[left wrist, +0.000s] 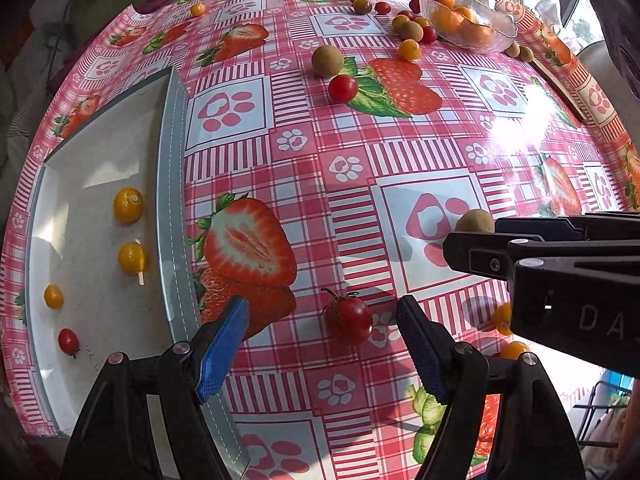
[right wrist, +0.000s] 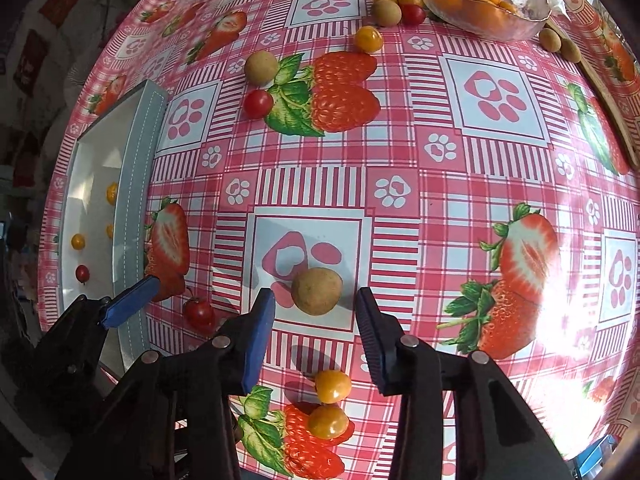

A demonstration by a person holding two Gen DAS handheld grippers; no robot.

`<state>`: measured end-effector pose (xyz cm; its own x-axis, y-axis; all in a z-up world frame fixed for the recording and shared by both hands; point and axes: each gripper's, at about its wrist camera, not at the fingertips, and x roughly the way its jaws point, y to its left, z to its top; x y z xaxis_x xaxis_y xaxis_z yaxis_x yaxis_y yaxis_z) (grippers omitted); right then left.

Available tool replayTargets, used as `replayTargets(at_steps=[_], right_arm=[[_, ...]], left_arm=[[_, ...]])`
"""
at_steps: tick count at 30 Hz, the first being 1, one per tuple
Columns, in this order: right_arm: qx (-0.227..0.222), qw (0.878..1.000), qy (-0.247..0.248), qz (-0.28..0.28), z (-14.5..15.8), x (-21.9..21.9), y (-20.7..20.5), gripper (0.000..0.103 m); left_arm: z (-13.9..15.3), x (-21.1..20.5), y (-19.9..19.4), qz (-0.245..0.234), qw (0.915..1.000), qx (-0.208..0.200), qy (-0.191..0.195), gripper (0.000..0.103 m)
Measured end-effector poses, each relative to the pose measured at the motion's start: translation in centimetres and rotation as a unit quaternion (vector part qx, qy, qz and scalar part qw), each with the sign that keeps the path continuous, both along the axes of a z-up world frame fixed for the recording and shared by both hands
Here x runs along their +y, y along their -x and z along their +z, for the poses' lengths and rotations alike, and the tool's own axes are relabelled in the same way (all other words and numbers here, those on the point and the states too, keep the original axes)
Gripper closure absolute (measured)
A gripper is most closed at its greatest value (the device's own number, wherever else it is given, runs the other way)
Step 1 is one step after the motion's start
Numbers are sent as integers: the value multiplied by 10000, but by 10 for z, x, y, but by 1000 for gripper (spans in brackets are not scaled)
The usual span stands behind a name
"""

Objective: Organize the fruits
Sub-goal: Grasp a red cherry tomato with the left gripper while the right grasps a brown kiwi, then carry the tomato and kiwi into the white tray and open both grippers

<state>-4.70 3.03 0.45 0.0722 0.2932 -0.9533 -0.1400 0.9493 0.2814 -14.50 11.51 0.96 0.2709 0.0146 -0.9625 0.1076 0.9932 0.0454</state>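
**Ana:** Left wrist view first: the left gripper points down at the table, jaws spread wide, with a red tomato with a green stem lying on the cloth between the two blue pads. Neither pad touches it.

**Ben:** And the tray?

**Ana:** The white tray sits at the left edge of the table, just beside the left pad. In it lie three yellow-orange fruits and one small red tomato, all apart from each other.

**Ben:** Right wrist view shows the right gripper over a round brown fruit. The jaws stand partly spread with the fruit between the fingertips; a gap shows on both sides, so they grip nothing.

**Ana:** Same brown fruit peeks out behind the right gripper's black arm in my view.

**Ben:** Nearer the camera, between the right gripper's arms, lie two orange cherry tomatoes, one just beside the other. The left gripper shows at lower left, with the stemmed tomato next to it.

**Ana:** Far side of the table?

**Ben:** A glass bowl holding orange fruits stands at the far right. Loose fruits lie scattered near it: red, yellow and brown ones. A brown fruit and a red tomato sit close together on a printed strawberry, well apart from both grippers.
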Motion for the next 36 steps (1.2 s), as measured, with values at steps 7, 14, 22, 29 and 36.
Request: replayTargets(at_steps=[7,14,22,29,36], right_arm=[[-2,9999,100,29,-1,5,-4,75],[51,9997,-62,-241,0,-7,-1,75],[26,9985,-223,-493,10,-21,5,75],[-23,9982,-290,-523,22,-18,9,75],[-146,9988,-377,-271,37,8,5,75]], left_arm=[[2,-4,-2,-52,9997,29,227,50],[8,-2,-1,-107,9981,103,602,80],[33,16,6,20,9949,46,1005,80],[52,38,12,217,9939,-105,1073,80],[59,75,23,553,9938,-226,941,80]])
